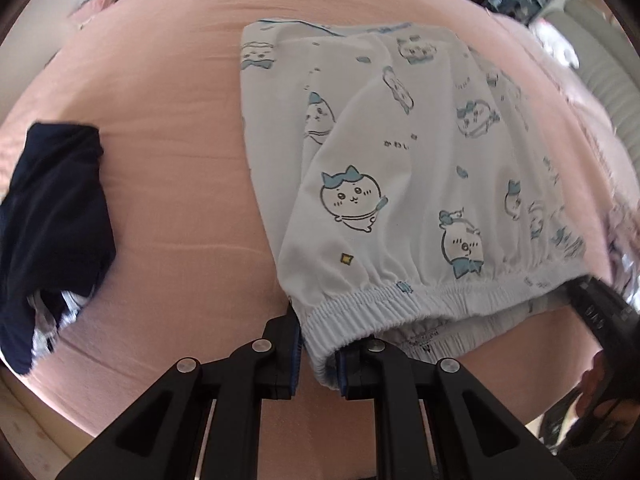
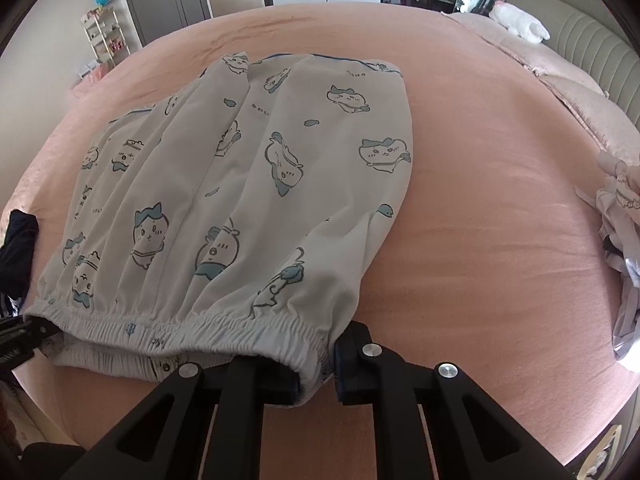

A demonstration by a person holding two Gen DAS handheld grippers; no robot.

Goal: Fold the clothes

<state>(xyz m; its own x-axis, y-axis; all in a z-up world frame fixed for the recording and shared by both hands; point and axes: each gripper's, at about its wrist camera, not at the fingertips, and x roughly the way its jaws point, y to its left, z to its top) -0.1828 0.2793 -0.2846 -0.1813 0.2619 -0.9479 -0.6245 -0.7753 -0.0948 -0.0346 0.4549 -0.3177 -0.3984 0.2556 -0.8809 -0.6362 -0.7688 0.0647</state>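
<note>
**Both grippers pinch the waistband**

We have the left gripper (image 1: 316, 354) closed on the left end of the waistband (image 1: 400, 300), the gathered elastic bunched between its pads. Our right gripper (image 2: 316, 364) is clamped on the right end in the same way, cloth spilling out of the gap. Between the two, the band runs slightly slack across the near edge of the bed (image 2: 480, 160), with a second layer of waistband sagging just under it.

From the band the shorts (image 2: 248, 184) stretch away from us, thin white cotton printed with blue cartoon figures, lying mostly flat with long creases running far. We judge them very light, limp and not slippery; nothing here can break. The thick elastic corners are the sound place to hold, since the thin cloth elsewhere would only bunch and slide.

A dark garment (image 1: 52, 220) lies well apart on the left, and a crumpled pile (image 2: 620, 260) on the right.
</note>
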